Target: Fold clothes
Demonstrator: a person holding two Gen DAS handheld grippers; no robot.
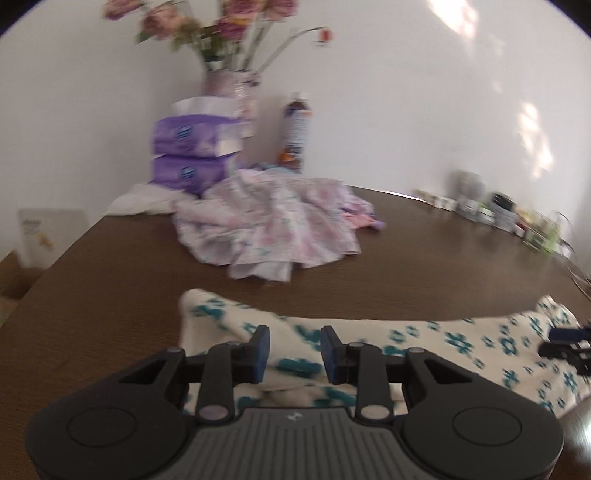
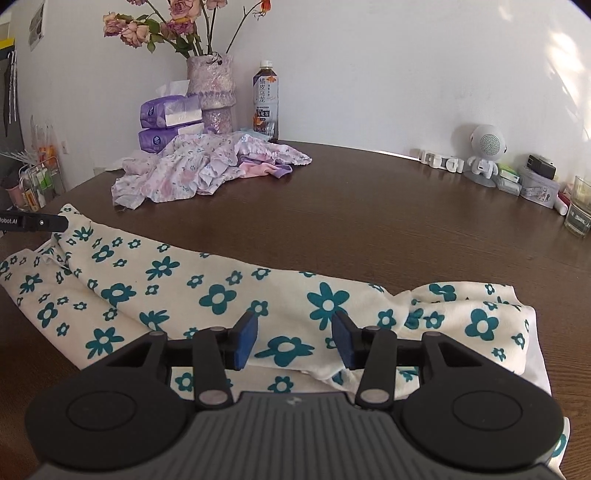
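While both grippers are hovering with their jaws apart and nothing between them, the flowered cloth [image 2: 229, 295] is lying stretched along the near edge of the table [image 2: 369, 206].

The left gripper [image 1: 294, 349] is hanging over one end of the cloth and the right gripper [image 2: 294, 338] over the middle, both gripping nothing. One vase [image 2: 212, 92] is holding dried roses [image 2: 159, 26], two purple tissue packs [image 2: 170, 122] are sitting stacked beside it, and one bottle [image 2: 265, 101] is standing close by, holding a dark drink. One heap of pale clothes [image 2: 192, 170] is lying in front of them, and one drinking glass [image 2: 578, 206] is standing at the far right; I cannot tell what it holds.
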